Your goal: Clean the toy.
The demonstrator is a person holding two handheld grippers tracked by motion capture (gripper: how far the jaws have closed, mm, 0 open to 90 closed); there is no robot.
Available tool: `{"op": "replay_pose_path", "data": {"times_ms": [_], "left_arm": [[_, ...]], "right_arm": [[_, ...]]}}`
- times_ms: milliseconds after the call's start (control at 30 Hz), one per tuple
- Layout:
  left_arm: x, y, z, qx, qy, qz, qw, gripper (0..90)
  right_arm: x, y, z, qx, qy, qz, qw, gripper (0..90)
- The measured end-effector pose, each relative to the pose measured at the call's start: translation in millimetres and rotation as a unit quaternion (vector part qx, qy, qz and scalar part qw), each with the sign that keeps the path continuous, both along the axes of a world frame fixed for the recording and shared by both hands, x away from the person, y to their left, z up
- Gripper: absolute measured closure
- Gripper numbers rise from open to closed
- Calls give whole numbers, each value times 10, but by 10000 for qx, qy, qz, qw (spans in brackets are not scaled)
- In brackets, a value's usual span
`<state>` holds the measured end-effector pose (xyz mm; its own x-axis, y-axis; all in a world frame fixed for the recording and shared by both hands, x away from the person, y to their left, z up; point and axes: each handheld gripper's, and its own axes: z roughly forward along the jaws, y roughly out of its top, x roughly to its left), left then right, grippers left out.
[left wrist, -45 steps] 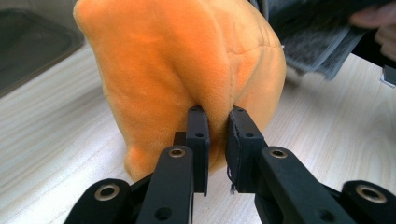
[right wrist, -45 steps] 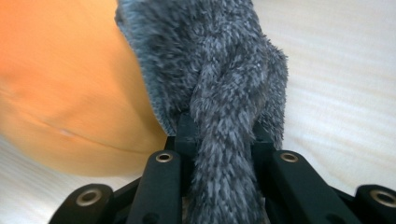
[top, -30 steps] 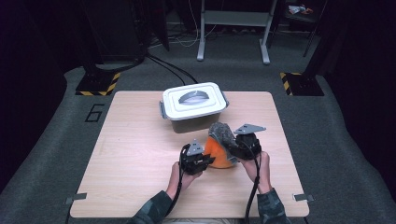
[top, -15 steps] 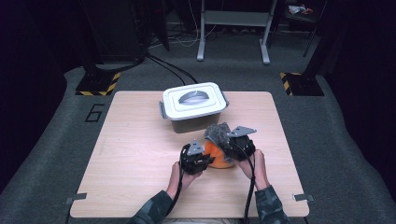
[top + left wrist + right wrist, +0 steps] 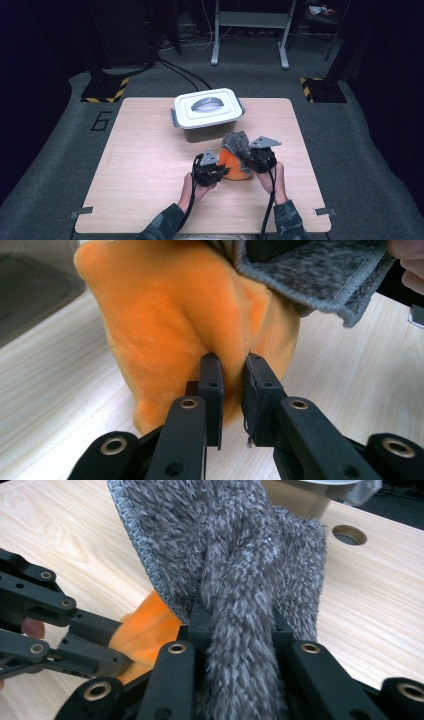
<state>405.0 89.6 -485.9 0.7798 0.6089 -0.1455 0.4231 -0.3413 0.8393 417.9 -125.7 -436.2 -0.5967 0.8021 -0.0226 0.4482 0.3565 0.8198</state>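
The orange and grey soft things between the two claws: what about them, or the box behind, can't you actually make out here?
- Orange cloth: its whole shape; the grey cloth covers its top in the left gripper view.
- Right gripper: its jaw tips, buried in grey pile in the right gripper view.
- White-lidded box: its contents; the lid is on in the high view.
- Whether the orange and grey parts are joined: their meeting edge is hidden.

Dark camouflage sleeves cover both forearms; each black tool, left tool and right tool, carries a grey three-cornered plate, brass-ringed screws and a black cable.
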Motion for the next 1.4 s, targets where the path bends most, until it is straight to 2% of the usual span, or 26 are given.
{"op": "replay_pose_path", "data": {"times_ms": [33,200,400,533,700,833,1000,1067,1133,1233,1400], "left_arm": [[4,6,0,8,11,-19,10000,798],[7,0,-1,10,4,0,10000,798],[9,2,-2,11,9,-2,10000,799],[9,2,-5,-9,21,12,10000,798],[17,14,-5,3,30,-4,10000,798],[15,16,-8,-16,38,9,10000,798],[4,10,-4,-14,36,19,10000,797],[5,19,-16,-82,62,28,9999,797],[10,30,-15,-103,68,48,9999,797],[0,33,-23,-121,54,59,9999,796],[-19,29,-21,-99,14,68,9999,794]], "right_arm": [[0,-30,-3,12,-39,-46,10000,734],[0,-208,-57,206,80,-318,9993,733],[12,-388,-166,257,188,-595,9977,733],[16,-464,-238,235,251,-740,9967,732],[29,-539,-358,35,442,-962,9944,732],[56,-585,-470,-24,592,-998,9932,732],[80,-633,-548,15,779,-1015,9918,733],[59,-659,-535,59,770,-1035,9916,732],[28,-684,-478,78,660,-1020,9926,731],[-27,-680,-328,164,491,-970,9939,724],[-116,-502,-57,278,96,-685,9972,718]]}}
